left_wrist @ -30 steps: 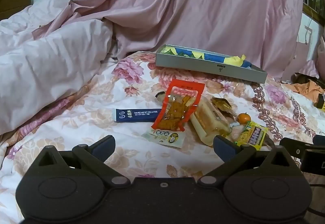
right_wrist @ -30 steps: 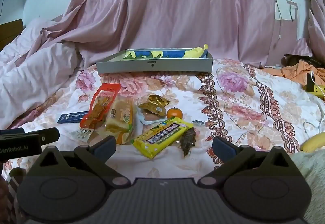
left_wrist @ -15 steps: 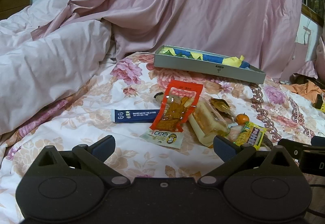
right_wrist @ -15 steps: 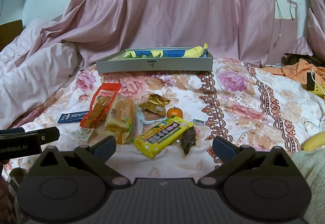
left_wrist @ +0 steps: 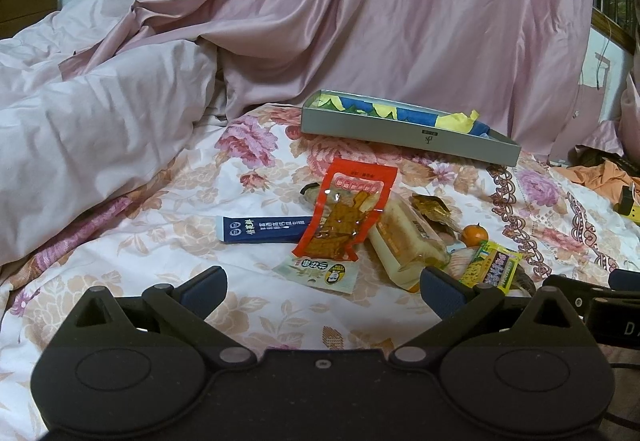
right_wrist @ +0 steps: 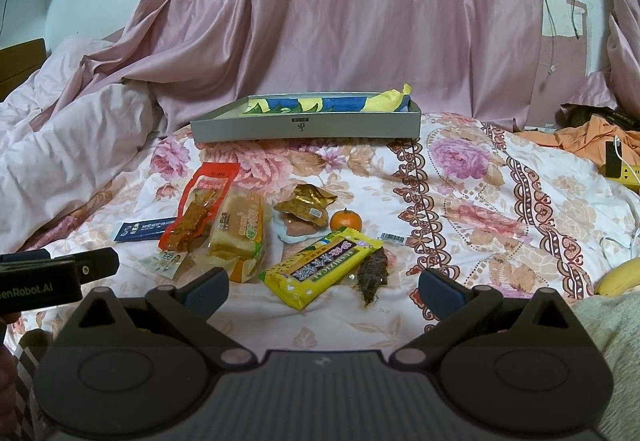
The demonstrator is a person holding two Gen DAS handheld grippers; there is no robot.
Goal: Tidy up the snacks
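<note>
Jaws on both the left gripper [left_wrist: 322,287] and right gripper [right_wrist: 323,287] are gaping empty, hovering before the snacks [right_wrist: 256,237]; next is probably picking one for the tray [right_wrist: 306,129].

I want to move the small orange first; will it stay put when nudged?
Probably not: the small orange is round, so it likely rolls, though the soft floral bedspread may slow it. It lies close against the yellow packet, which may block it that way.
</note>
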